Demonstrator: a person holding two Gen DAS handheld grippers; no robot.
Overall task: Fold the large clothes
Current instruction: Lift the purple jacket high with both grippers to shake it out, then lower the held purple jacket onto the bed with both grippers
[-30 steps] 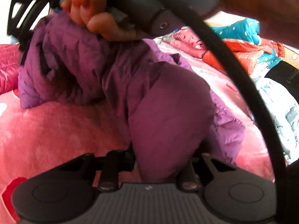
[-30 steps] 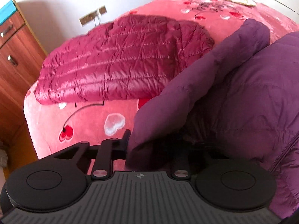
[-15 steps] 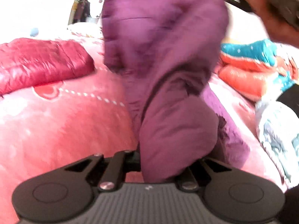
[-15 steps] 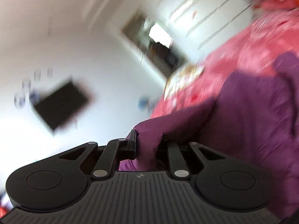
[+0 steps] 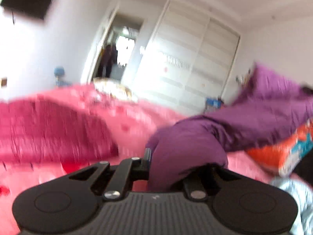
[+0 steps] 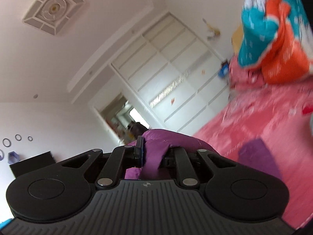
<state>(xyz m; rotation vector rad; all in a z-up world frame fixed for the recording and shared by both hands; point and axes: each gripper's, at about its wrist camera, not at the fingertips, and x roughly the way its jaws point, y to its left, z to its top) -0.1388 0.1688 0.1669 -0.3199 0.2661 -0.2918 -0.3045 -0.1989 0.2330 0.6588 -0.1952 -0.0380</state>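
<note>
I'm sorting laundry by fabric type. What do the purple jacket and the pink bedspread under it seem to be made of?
Purple jacket: probably a smooth synthetic shell over padding; it looks puffy, and the right wrist view shows a stitched seam. Finish is matte to faintly satiny.
Pink bedspread: likely plush fleece, going by its soft, dull, fuzzy look, though blur leaves that uncertain.

- Home bedroom: pink blanket (image 5: 137, 121) is covering a bed.
- White sliding wardrobe (image 5: 187, 62) is lining the wall.
- Doorway (image 5: 119, 51) is standing open.
</note>
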